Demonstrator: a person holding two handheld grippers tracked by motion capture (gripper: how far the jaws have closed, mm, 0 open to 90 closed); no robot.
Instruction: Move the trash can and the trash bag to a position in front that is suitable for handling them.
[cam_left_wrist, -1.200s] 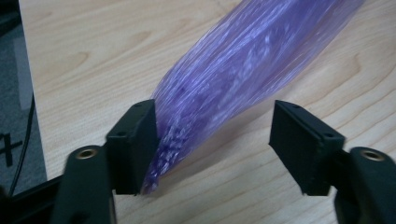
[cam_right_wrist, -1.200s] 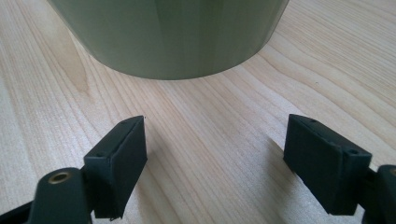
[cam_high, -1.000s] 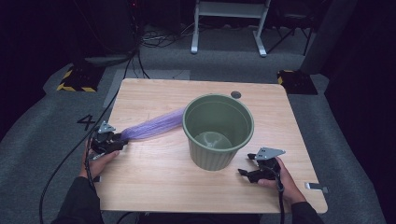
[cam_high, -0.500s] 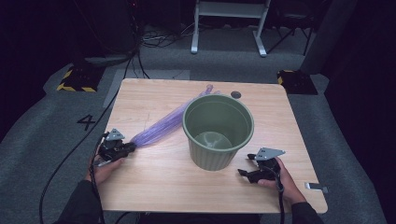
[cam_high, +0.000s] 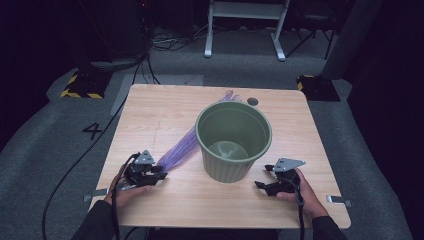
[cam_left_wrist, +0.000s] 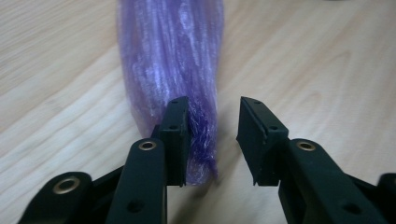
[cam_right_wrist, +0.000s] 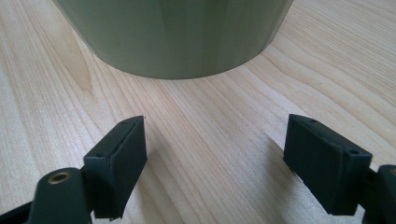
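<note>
A dark studio floor strewn with cables and a hazard-striped block surrounds a pale wooden desk (cam_high: 165, 110), seen from above with a person's forearms entering at the near edge.

At far left, the left gripper (cam_high: 159, 176) rests low on the desk, its fingers (cam_left_wrist: 175, 135) parted with a gap between them. One finger touches the near end of a bunched purple plastic bag (cam_high: 181, 148); the other stands clear of it, so the film is not clamped.

The bag (cam_left_wrist: 173, 60) lies flat as a long, gathered strip. Its long axis runs away from the left gripper, diagonally toward the far side of the desk, passing behind a green bin (cam_high: 233, 141), where its far tip shows beside a small dark disc (cam_high: 252, 101) set in the desktop. In the left gripper view the strip runs straight ahead, in line with the fingers but offset toward one of them.

The bin stands upright in the middle of the desk, apparently empty. To its right, the right gripper (cam_high: 261, 184) sits near the bin's base, fingers (cam_right_wrist: 116, 163) spread wide and holding nothing, the bin wall (cam_right_wrist: 177, 37) just ahead.

The left hand is plainly nearer the bag; a slight sideways shift would likely centre the strip before closing.
</note>
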